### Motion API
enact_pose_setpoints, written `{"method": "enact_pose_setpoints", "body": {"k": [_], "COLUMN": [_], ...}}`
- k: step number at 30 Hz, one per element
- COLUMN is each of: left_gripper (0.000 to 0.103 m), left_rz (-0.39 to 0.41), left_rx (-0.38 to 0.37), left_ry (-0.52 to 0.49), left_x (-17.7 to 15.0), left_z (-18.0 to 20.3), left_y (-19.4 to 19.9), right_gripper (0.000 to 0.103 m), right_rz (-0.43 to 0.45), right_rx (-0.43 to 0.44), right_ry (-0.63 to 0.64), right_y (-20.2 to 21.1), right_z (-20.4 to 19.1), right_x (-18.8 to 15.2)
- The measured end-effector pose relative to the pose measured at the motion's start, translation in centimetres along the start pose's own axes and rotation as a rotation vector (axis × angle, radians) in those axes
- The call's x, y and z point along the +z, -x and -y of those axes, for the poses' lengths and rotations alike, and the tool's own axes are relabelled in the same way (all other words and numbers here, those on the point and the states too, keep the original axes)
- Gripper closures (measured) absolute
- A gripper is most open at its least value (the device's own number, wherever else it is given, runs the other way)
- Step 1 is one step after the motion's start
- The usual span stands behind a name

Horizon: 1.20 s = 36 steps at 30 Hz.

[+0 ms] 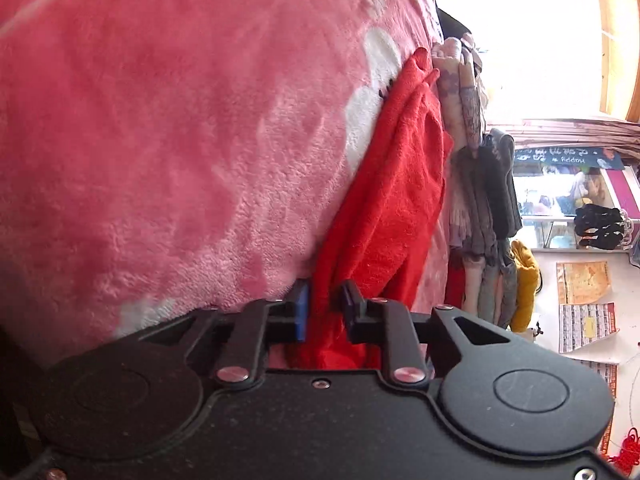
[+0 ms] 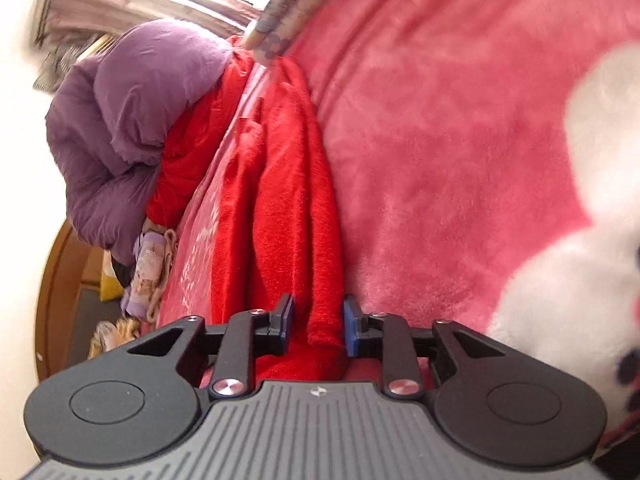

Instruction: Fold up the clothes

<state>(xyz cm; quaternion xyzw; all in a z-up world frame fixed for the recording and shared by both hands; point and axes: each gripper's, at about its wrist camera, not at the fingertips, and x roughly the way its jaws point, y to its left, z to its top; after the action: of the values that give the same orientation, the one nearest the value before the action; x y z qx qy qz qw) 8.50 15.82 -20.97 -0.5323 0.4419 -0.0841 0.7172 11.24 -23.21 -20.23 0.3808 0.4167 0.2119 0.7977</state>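
- Nearest, the left gripper (image 1: pixel 324 312) has its jaws closed on a bunched fold of one red fleece garment (image 1: pixel 384 200).
- Likewise the right gripper (image 2: pixel 316 320) pinches it.
- Beyond, it stretches across the pink blanket (image 1: pixel 160 140).

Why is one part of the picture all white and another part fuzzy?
Left wrist view: the window is blown out to white by daylight. Right wrist view: the white patch on the pink blanket looks blurred, and the fisheye lens bends everything near the edges.
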Motion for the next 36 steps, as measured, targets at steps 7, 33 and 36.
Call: {"method": "enact_pose_setpoints", "body": {"k": [7, 33, 36], "left_gripper": [0.047, 0.035, 0.035], "left_rz": [0.081, 0.299, 0.338], "left_rx": [0.174, 0.621, 0.581], "left_ry": [-0.780, -2.639, -2.694], "left_x": [-3.2, -14.9, -14.3], "left_z": [8.1, 0.3, -0.4], "left_y": [3.5, -2.4, -2.4], "right_gripper": [0.065, 0.050, 0.049], "right_rz": [0.100, 0.113, 0.137], "right_rx": [-0.158, -0.512, -0.471], "right_ry": [0.602, 2.034, 2.123], "right_y": [4.0, -1.6, -1.8], "right_z": [-5.7, -5.7, -5.1], "right_x": [-0.6, -12.9, -13.3]}}
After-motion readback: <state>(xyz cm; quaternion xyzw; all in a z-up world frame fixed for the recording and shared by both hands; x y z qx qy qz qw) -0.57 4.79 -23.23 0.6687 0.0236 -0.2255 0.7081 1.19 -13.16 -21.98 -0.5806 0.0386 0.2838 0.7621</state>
